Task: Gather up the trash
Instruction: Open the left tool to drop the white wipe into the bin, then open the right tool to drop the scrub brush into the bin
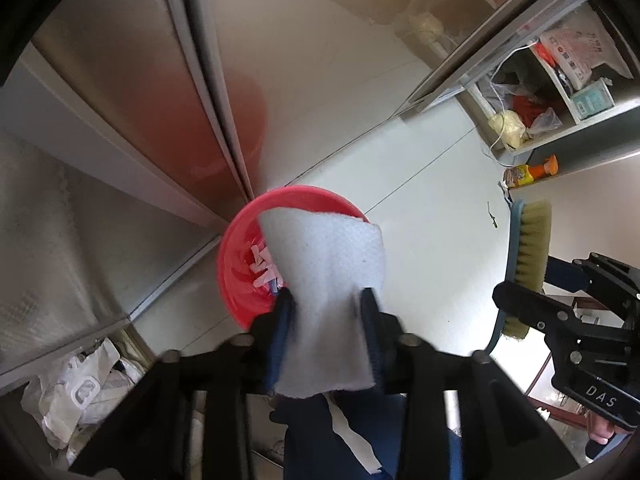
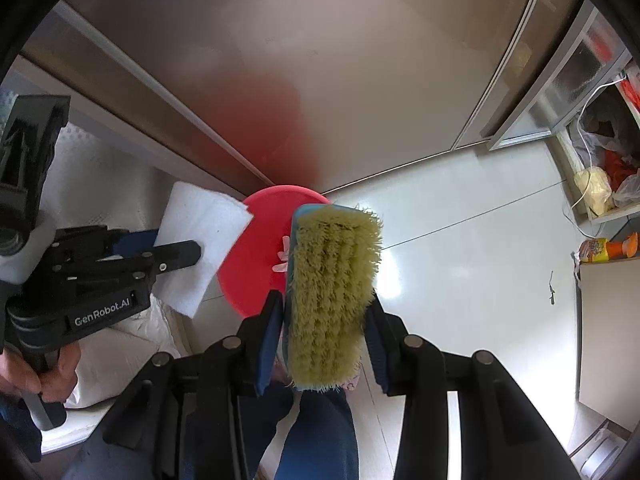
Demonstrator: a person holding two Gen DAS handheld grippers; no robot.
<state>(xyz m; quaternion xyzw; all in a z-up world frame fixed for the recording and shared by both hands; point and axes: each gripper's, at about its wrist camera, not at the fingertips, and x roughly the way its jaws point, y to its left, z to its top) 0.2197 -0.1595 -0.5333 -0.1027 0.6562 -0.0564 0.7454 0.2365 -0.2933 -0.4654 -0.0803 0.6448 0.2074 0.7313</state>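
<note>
Red bin, white dimpled paper towel, yellow-green bristled brush on blue back.

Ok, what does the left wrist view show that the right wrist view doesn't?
Only the left wrist view: a teal box on the open shelf, and the white cloth seen head-on between the left tongs.
Only the right wrist view: the hand on the left tool's handle, and the bristle face of the brush clamped in the right tongs.
Both: the red basin with pink scraps inside, the cloth beside it, the brush, and the orange-capped bottle.
</note>
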